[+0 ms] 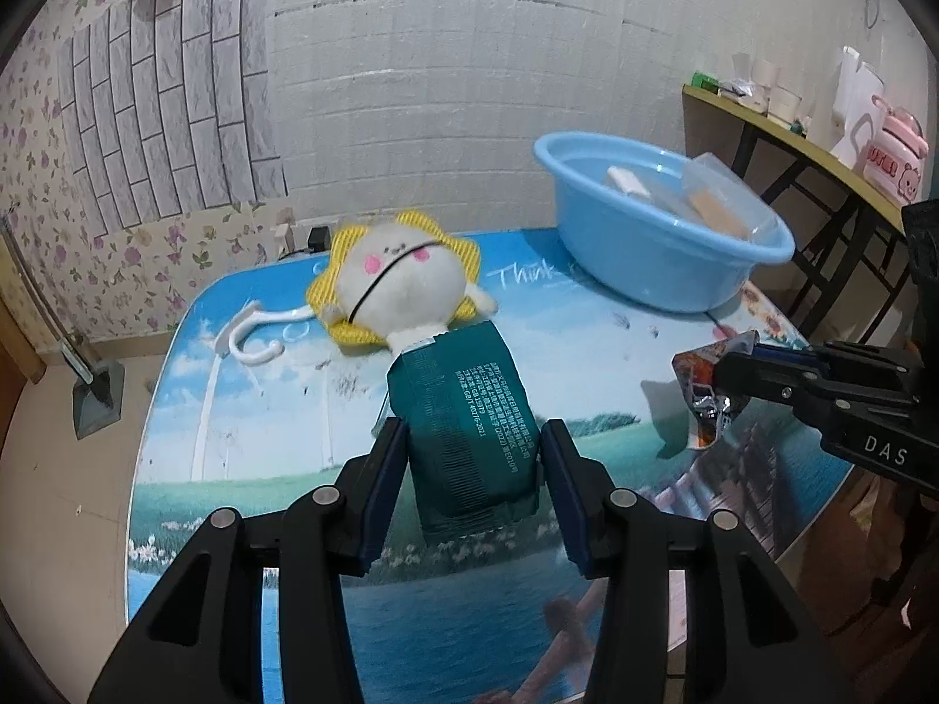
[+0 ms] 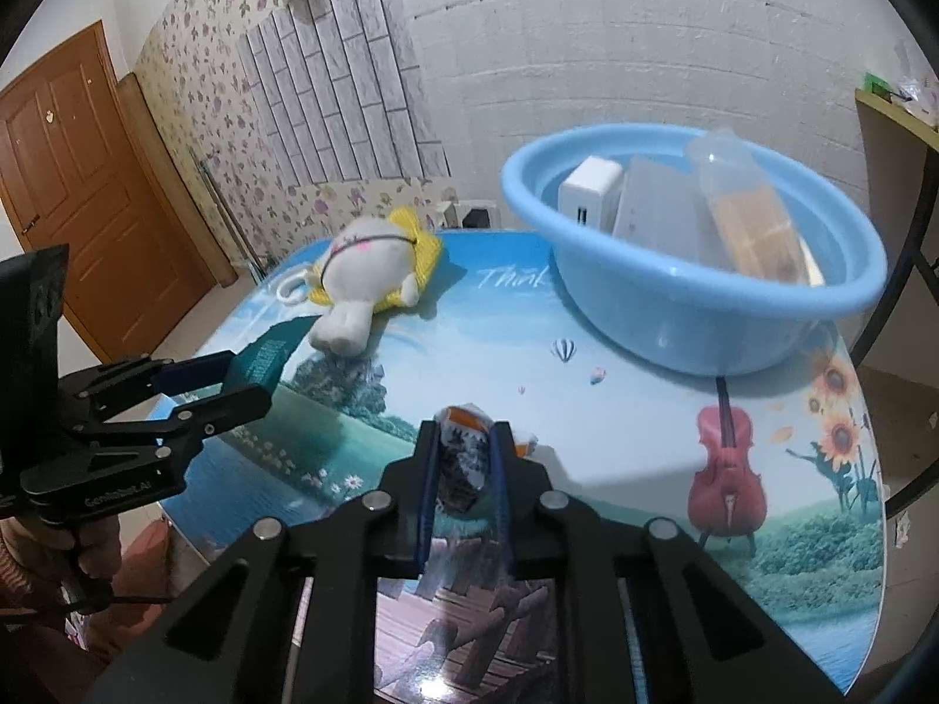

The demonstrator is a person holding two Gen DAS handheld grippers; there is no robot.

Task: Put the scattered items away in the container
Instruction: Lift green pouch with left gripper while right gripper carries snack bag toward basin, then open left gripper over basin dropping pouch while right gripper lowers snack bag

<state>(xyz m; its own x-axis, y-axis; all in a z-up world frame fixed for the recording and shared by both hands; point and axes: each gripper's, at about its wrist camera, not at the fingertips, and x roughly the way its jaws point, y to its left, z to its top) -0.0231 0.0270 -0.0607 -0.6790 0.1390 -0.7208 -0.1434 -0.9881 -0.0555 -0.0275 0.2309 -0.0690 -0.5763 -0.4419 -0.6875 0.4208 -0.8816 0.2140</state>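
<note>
On the far left of the surface [image 1: 235, 410] lies a white hook [image 1: 252, 334], loose and untouched, and just right of it a plush toy [image 1: 399, 281] with a yellow frill rests on its back. Nearer, touching the toy's feet, is a green packet [image 1: 469, 416]; the left hand-held gripper [image 1: 472, 446] straddles it, one finger on each side, and seems to press its sides, though I cannot tell whether the grip is firm or the packet has left the surface. To the right, the right hand-held gripper [image 2: 466, 457] is pinching a crinkled snack wrapper [image 2: 463, 463] between its two fingers, held just above the surface. Far right stands the blue basin [image 2: 704, 305], the container, which already holds a white box [image 2: 590, 193], a flat white pack [image 2: 657, 217] and a clear bag of something tan [image 2: 751, 217]. My judgement is that the pick-up step is in hand on both sides. The next move calls for carrying the wrapper up over the basin's near rim and letting go inside, then the packet likewise; the toy and the hook are left to gather.
</note>
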